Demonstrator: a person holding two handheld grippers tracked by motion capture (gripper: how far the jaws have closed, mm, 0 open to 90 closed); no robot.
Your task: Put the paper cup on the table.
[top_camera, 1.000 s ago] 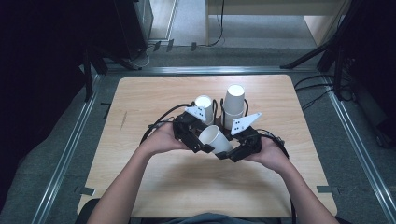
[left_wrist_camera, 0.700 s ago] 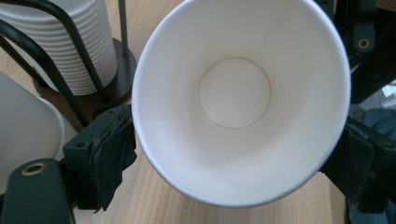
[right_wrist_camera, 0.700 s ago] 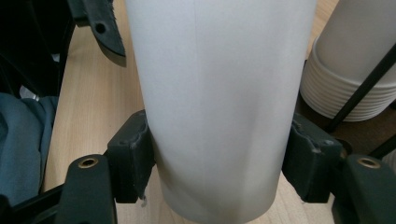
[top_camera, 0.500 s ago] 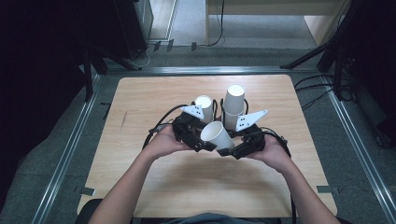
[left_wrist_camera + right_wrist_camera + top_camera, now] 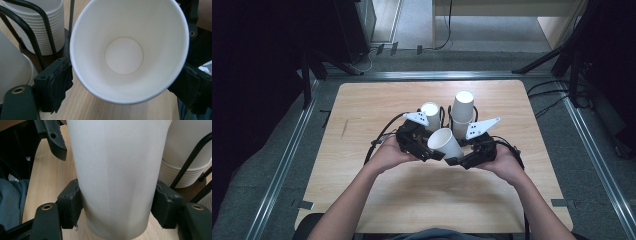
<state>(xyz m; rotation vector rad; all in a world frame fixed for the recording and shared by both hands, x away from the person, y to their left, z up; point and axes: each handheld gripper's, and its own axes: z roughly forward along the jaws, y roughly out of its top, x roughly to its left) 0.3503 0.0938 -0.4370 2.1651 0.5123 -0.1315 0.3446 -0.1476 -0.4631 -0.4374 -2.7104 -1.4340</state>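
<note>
A white paper cup (image 5: 446,142) lies tilted between my two grippers above the table's middle, its mouth turned toward my left gripper (image 5: 432,150). In the left gripper view I look into the empty cup (image 5: 125,55), and both pads (image 5: 60,82) lie against its sides just behind the rim. My right gripper (image 5: 457,159) comes from the other side. In the right gripper view its pads (image 5: 71,205) press on the cup's wall (image 5: 115,177) near the base.
Just behind the grippers, two stacks of white cups (image 5: 430,112) (image 5: 462,107) stand mouth down in a black wire holder (image 5: 37,47). The wooden table (image 5: 362,110) has bare room on the left, on the right and in front. Metal rails run along its sides.
The held cup has shifted slightly up and to the right between the grippers. Both hands stay in about the same place.
</note>
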